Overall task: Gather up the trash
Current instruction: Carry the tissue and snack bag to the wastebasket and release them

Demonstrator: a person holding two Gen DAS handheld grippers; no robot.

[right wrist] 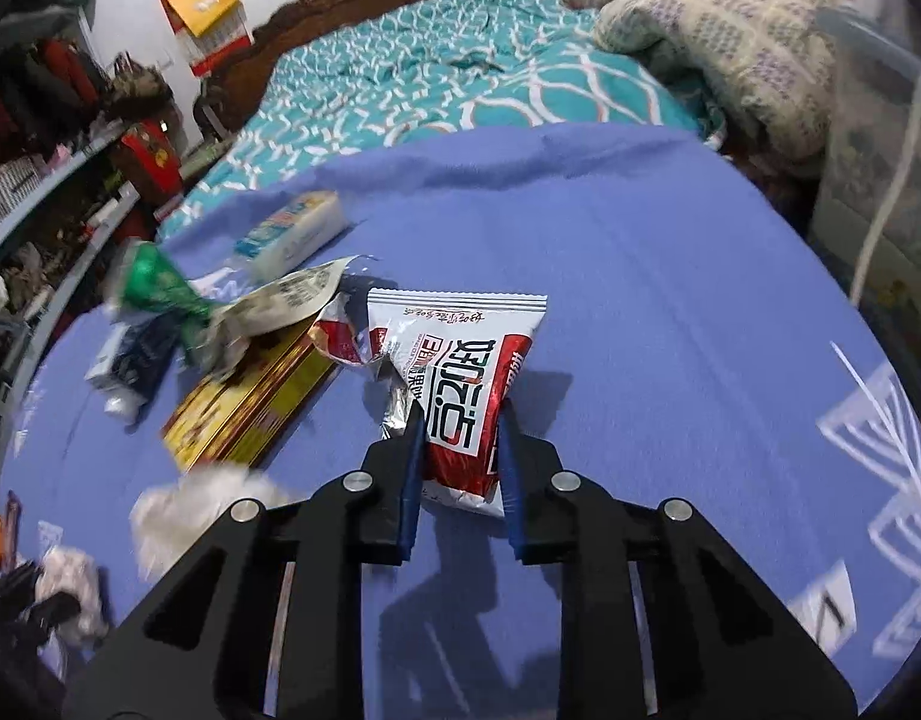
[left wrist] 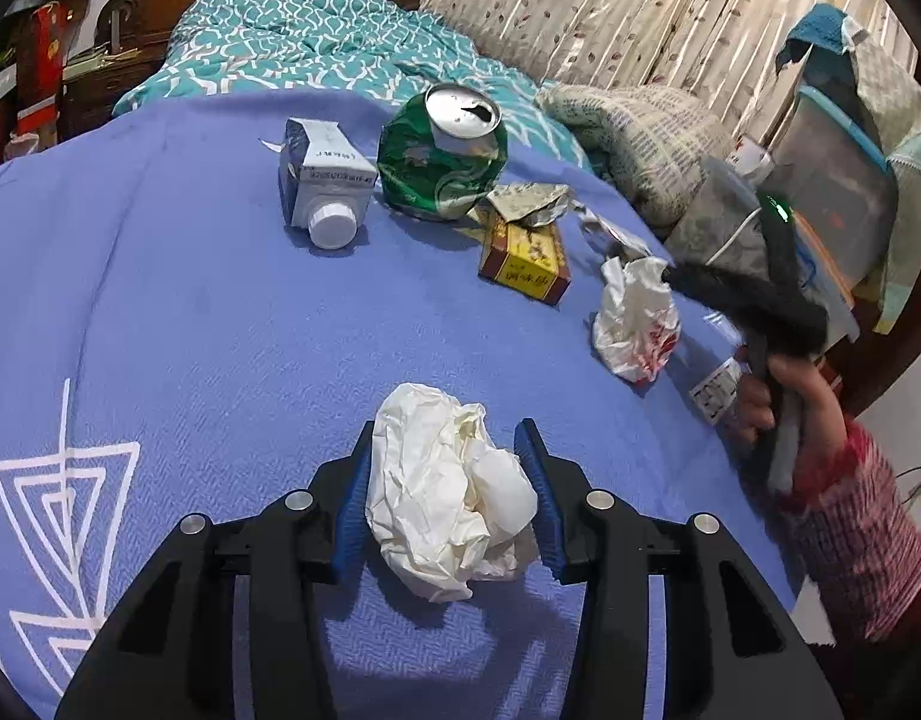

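Paper wad [left wrist: 448, 498], white and crumpled, low in the left wrist view, on the blue blanket [left wrist: 190, 330] over the bed. Sits between the blue pads of the left gripper [left wrist: 445, 432], both pads touching its sides in a light pinch. Probably weighs next to nothing and crushes at a squeeze; holds best across the thick middle, as here, not by a loose flap.

Further up the blanket, left to right: white carton [left wrist: 322, 180] on its side with cap toward the camera, dented green can [left wrist: 442, 162], yellow-and-red box [left wrist: 523, 264] under a scrap of foil, balled white plastic bag [left wrist: 634, 318]. Carton and box likely stiff enough for a grip across the flat faces; can light but smooth and rounded, so apt to slip unless taken at the dented waist; bag soft, fine anywhere in the bunch.

At the right, red-and-white snack wrapper [right wrist: 460, 396], near end clamped in the right gripper [right wrist: 460, 414], jaws drawn close on it, far end lying flat on the blanket. Thin, slick film, probably empty: prone to sliding out, so better a deep bite over the crumpled end than the bare edge.
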